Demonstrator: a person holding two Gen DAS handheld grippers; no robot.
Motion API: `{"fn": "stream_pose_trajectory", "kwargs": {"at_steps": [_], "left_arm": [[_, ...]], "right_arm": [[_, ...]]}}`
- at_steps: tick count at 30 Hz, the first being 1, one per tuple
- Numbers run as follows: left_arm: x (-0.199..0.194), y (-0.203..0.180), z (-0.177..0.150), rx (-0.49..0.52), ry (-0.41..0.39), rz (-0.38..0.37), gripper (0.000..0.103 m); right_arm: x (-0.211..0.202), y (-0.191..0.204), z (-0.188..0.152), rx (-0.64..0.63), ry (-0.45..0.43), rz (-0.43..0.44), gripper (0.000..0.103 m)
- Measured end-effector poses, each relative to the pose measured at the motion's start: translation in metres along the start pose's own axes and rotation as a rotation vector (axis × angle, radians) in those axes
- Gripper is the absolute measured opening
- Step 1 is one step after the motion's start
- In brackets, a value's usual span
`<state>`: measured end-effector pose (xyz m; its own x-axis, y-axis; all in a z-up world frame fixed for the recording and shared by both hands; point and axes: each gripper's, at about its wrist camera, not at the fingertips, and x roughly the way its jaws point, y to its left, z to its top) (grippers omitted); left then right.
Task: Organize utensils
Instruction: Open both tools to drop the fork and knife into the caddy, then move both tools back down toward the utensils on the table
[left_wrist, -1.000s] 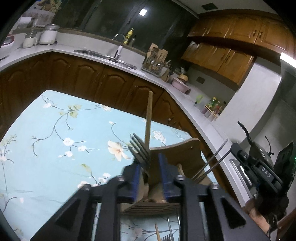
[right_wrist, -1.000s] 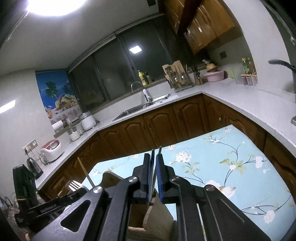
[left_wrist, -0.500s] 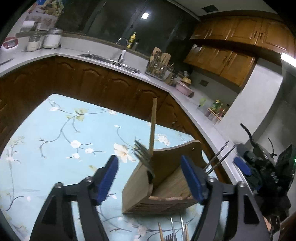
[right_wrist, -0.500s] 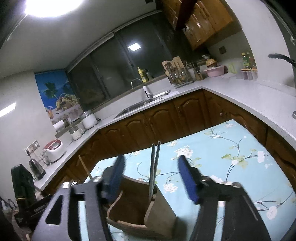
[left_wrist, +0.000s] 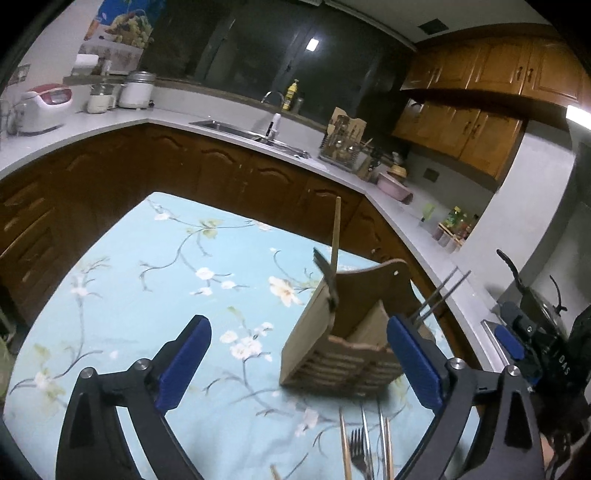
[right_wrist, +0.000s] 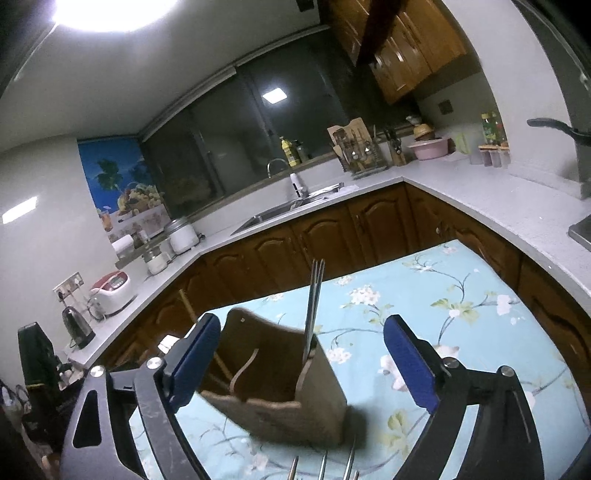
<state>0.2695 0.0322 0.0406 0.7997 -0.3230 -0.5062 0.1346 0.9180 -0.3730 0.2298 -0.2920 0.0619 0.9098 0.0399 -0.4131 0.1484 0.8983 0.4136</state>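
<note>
Both my left tongs (left_wrist: 297, 363) and right tongs (right_wrist: 301, 363) have just spread wide, grasping nothing; the wooden utensil holder (left_wrist: 347, 328) stands on the floral counter (left_wrist: 147, 295); its thin, stiff, slippery metal chopsticks (right_wrist: 314, 295) I'd pinch mid-shaft.

A: Any lettering readable here?
B: Only white characters, seemingly "DAS", on the right tool (left_wrist: 517, 345), just right of the wooden holder (left_wrist: 347, 332). The wall poster's (right_wrist: 118, 184) print is illegible.
</note>
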Motion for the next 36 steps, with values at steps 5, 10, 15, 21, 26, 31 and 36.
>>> {"fn": "stream_pose_trajectory", "kwargs": {"at_steps": [5, 10, 15, 21, 26, 31, 36], "left_arm": [[-0.032, -0.003, -0.018, -0.001, 0.02, 0.024, 0.099], [-0.059, -0.001, -0.028, -0.002, 0.029, 0.048, 0.099], [-0.086, 0.001, -0.041, -0.014, 0.041, 0.062, 0.099], [-0.111, 0.006, -0.05, -0.026, 0.062, 0.063, 0.099], [-0.123, 0.005, -0.058, -0.01, 0.072, 0.075, 0.099], [-0.13, 0.008, -0.062, -0.011, 0.089, 0.083, 0.099], [-0.133, 0.008, -0.069, 0.007, 0.109, 0.1, 0.099]], "right_arm": [[-0.017, 0.004, -0.013, -0.011, 0.021, -0.001, 0.094], [-0.037, 0.008, -0.026, -0.023, 0.029, -0.004, 0.094], [-0.057, 0.015, -0.042, -0.049, 0.048, -0.004, 0.094], [-0.076, 0.022, -0.058, -0.091, 0.065, -0.019, 0.094], [-0.091, 0.022, -0.068, -0.103, 0.079, -0.025, 0.095], [-0.101, 0.02, -0.077, -0.117, 0.098, -0.034, 0.095], [-0.109, 0.015, -0.088, -0.109, 0.104, -0.065, 0.095]]}}
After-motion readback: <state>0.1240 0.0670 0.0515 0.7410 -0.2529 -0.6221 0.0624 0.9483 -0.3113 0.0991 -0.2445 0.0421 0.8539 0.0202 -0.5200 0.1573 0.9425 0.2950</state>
